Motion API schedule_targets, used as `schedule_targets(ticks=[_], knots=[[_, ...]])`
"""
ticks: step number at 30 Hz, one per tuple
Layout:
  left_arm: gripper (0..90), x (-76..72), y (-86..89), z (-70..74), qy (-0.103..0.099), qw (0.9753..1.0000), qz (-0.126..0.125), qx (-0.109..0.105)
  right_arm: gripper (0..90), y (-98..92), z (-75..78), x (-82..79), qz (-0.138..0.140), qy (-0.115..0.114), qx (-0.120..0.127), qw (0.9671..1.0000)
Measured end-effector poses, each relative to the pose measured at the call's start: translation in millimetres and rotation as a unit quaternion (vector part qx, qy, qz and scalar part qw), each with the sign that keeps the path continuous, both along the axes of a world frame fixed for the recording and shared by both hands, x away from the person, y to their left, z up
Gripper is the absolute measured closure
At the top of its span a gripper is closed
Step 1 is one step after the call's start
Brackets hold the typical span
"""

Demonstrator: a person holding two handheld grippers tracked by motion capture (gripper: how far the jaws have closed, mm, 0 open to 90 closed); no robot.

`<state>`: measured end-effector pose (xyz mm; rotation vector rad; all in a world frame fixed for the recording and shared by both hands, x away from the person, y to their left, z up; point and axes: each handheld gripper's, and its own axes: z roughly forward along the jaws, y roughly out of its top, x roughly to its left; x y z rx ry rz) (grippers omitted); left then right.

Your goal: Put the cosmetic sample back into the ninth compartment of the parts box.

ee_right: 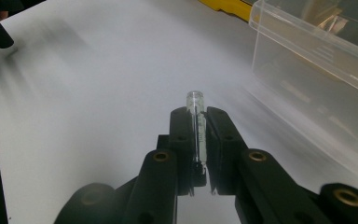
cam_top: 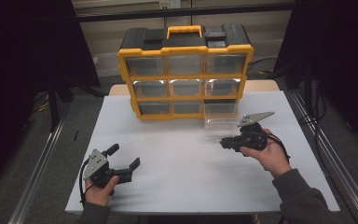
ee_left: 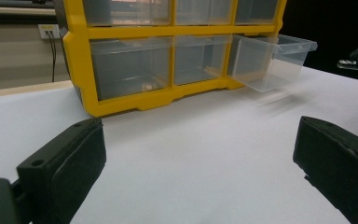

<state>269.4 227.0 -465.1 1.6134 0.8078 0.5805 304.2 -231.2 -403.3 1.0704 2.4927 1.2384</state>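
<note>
A yellow and black drawer cabinet (cam_top: 185, 70) stands at the back of the white table (cam_top: 177, 154). Its bottom right clear drawer (cam_top: 220, 116) is pulled out; the same drawer (ee_left: 272, 60) appears in the left gripper view and close at the right in the right gripper view (ee_right: 317, 70). My right gripper (ee_right: 198, 116) is shut on a small clear glass tube (ee_right: 196, 116) whose tip pokes out past the jaws. In the high view that gripper (cam_top: 223, 141) hovers just in front of the drawer. My left gripper (cam_top: 123, 156) rests open near the front left, jaws wide apart (ee_left: 200, 154).
Metal rails (cam_top: 42, 158) run along both sides of the table. Dark curtains (cam_top: 23, 70) hang left and right. Bare white table surface lies between the two grippers.
</note>
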Motion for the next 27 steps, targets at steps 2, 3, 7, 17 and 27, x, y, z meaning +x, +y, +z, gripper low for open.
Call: schedule_targets(ticks=[2,3,7,17,27], knots=[[2.7,0.1,0.0,-0.1,0.000,1.0000,-0.001,0.000,81.6,-0.2,0.6,0.4,0.002,-0.001,0.002,1.0000],[2.7,0.3,0.5,-0.2,0.000,1.0000,-0.005,0.001,81.6,-0.1,1.7,0.6,0.002,0.000,0.003,1.0000],[2.7,0.2,1.7,0.2,-0.002,1.0000,0.003,0.002,81.6,1.1,5.6,1.0,0.003,-0.003,0.000,1.0000],[2.7,0.1,1.7,0.7,-0.002,1.0000,0.002,-0.002,81.5,1.1,16.0,6.5,0.004,-0.005,0.002,1.0000],[2.7,-0.3,0.3,-0.2,0.000,1.0000,-0.003,0.000,81.5,0.4,21.0,12.4,0.004,-0.007,-0.002,1.0000]])
